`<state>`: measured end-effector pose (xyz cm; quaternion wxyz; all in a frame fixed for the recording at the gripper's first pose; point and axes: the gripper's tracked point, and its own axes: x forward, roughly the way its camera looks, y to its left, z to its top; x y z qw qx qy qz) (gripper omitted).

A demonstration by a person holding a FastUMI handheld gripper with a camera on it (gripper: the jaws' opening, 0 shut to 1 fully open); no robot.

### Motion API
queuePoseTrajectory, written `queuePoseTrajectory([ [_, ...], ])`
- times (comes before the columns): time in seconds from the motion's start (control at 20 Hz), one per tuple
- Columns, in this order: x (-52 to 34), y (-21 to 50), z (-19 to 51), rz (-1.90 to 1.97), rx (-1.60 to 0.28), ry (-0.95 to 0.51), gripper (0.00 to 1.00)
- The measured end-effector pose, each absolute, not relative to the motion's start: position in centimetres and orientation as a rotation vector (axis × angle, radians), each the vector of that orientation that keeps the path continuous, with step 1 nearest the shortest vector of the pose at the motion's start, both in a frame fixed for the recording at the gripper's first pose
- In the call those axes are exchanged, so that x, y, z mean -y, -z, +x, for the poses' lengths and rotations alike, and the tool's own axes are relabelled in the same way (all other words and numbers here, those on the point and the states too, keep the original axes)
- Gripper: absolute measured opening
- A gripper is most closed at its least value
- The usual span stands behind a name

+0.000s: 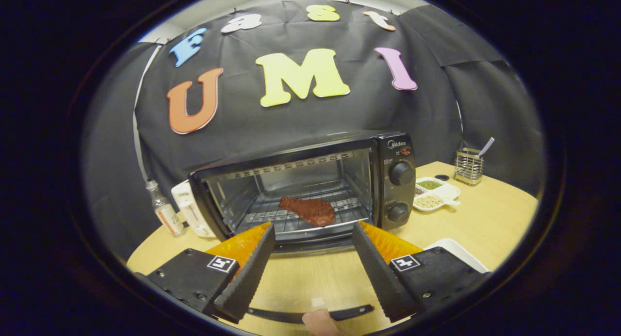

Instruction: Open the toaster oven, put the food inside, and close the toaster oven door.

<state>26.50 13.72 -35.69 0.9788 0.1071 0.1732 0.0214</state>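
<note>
Toaster oven (310, 185) seen on tabletop (485, 224), door (310, 246) lowered open. Food (307, 210) laid on rack inside. Tongs (311, 234) held spread wide, empty, just before door, nothing gripped.

We read the brand name Midea at the top of the control panel of the toaster oven (310, 190), small markings by its two knobs too tiny for us to read, a label on the bottle (164, 210) left of it unreadable to us
</note>
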Motion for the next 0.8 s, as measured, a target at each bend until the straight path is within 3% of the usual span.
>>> queuePoseTrajectory([
  [0.45, -14.8, 39.0, 17.9, 0.095, -0.504, -0.067, 1.00],
  [0.8, -14.6, 44.1, 16.0, 0.075, -0.708, -0.057, 1.00],
])
